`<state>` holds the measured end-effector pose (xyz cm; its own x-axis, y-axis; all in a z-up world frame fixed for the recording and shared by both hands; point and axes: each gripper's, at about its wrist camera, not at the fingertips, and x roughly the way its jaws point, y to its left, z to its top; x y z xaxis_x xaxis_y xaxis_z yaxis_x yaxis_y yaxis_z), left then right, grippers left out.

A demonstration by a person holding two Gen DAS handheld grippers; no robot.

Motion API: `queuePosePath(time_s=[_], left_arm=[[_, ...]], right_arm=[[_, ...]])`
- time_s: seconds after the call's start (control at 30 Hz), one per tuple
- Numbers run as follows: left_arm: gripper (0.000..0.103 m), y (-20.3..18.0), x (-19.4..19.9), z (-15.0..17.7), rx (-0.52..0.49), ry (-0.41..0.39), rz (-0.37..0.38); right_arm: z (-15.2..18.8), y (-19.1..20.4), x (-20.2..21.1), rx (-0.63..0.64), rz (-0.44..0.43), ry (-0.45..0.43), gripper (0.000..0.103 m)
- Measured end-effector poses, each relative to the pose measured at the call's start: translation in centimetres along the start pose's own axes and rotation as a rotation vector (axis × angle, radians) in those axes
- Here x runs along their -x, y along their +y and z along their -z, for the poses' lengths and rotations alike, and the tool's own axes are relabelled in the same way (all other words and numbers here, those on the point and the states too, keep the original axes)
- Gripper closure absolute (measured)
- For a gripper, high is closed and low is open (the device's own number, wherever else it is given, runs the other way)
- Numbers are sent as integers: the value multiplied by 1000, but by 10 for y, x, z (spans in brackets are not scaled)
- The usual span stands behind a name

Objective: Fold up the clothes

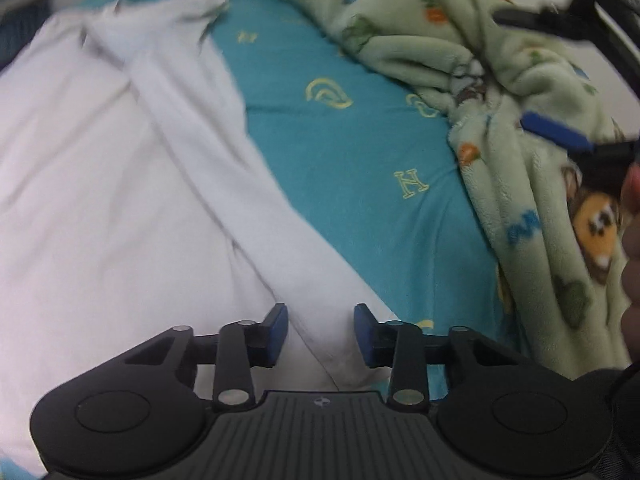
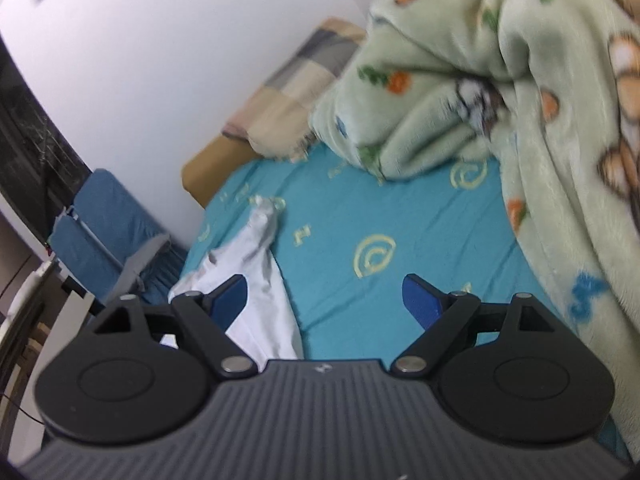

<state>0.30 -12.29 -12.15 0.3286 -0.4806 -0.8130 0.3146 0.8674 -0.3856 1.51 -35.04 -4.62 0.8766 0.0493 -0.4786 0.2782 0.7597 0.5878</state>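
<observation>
A white garment (image 1: 104, 168) lies spread on the teal bed sheet (image 1: 352, 152), with one long sleeve (image 1: 248, 200) running diagonally down to my left gripper (image 1: 321, 334). The left gripper is open, its blue pads on either side of the sleeve's end, just above it. In the right wrist view the garment's sleeve (image 2: 260, 264) lies at the left on the sheet (image 2: 380, 240). My right gripper (image 2: 326, 300) is open and empty above the sheet; it also shows at the far right of the left wrist view (image 1: 560, 80).
A crumpled light green fleece blanket (image 1: 500, 80) with cartoon prints lies along the right side of the bed (image 2: 520, 100). A checked pillow (image 2: 296, 84) lies at the head by the white wall. A blue folding chair (image 2: 104, 236) stands beside the bed.
</observation>
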Motion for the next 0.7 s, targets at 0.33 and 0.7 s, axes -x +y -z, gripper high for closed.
queuePosePath(time_s=[0.33,0.7], left_arm=[[65,30,-28,7,331,99,38],[101,47,-6,11,342,25,200]], right_arm=[[15,-37,-47,42,84,97,16],[17,-14,-14,79,109,-5,17]])
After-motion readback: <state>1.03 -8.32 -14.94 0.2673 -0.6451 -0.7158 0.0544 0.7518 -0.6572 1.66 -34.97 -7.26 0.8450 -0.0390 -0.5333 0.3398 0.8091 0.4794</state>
